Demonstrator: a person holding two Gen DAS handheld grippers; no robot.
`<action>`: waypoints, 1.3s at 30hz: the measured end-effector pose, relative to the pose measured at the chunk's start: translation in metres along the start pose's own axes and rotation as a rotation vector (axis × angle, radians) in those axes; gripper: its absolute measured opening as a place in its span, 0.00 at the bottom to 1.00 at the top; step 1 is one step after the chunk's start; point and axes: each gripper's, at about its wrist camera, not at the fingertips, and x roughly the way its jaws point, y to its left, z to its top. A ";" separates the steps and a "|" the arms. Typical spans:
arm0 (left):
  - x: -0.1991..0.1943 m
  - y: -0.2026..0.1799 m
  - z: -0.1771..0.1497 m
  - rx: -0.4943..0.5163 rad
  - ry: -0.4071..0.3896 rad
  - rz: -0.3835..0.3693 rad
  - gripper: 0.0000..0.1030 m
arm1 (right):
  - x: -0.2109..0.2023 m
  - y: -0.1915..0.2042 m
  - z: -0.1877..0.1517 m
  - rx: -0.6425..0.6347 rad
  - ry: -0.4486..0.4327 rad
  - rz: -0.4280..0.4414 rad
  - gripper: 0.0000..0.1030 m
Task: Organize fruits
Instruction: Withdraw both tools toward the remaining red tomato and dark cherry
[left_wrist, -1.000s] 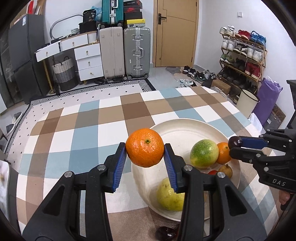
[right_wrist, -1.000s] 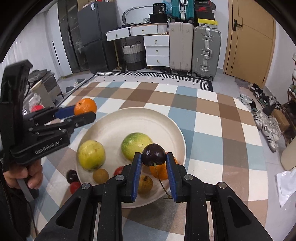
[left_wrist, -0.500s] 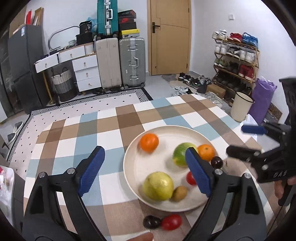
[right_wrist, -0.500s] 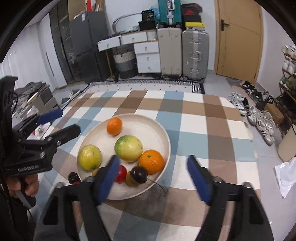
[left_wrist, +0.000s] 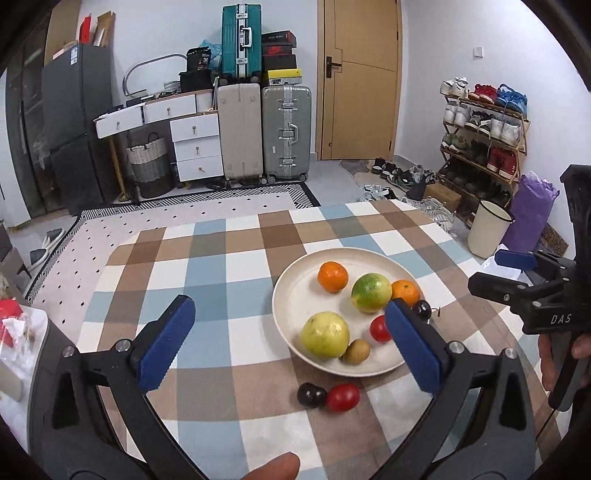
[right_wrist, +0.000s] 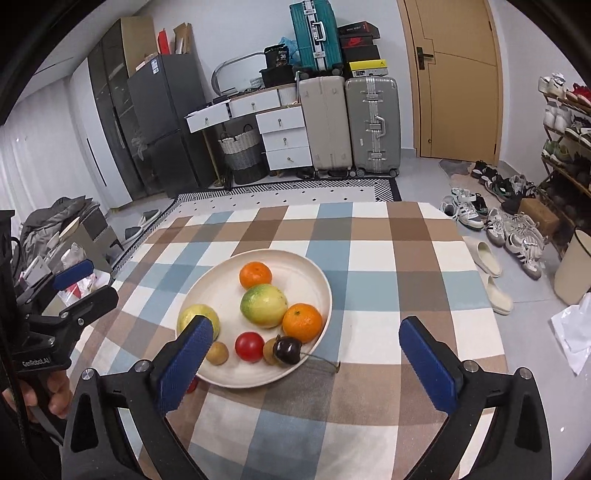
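In the right wrist view a blue finger (right_wrist: 184, 363) covers the guava (right_wrist: 195, 317) at the plate's (right_wrist: 314, 273) 8 o'clock, and all but a red sliver of the tomato (right_wrist: 191, 386) off it.

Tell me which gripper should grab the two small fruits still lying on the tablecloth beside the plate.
Left, probably. The dark fruit and the red fruit lie just ahead of the open left gripper, on its side of the plate. From the open right gripper they sit across the plate, mostly hidden behind its finger.

The right gripper (left_wrist: 524, 280) has the white letters "DAS" on its black side. The left gripper (right_wrist: 74, 291) says "GenRobot.AI" in white. A black bag (left_wrist: 199, 59) on the drawers shows "36".
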 end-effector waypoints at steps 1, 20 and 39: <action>-0.002 0.003 -0.002 -0.005 0.008 0.002 1.00 | 0.000 0.002 -0.002 -0.006 0.009 -0.006 0.99; 0.016 0.033 -0.044 -0.063 0.111 0.011 1.00 | 0.031 0.027 -0.051 -0.017 0.137 -0.008 0.99; 0.045 0.051 -0.075 -0.112 0.148 -0.053 1.00 | 0.068 0.084 -0.083 -0.022 0.231 0.024 0.99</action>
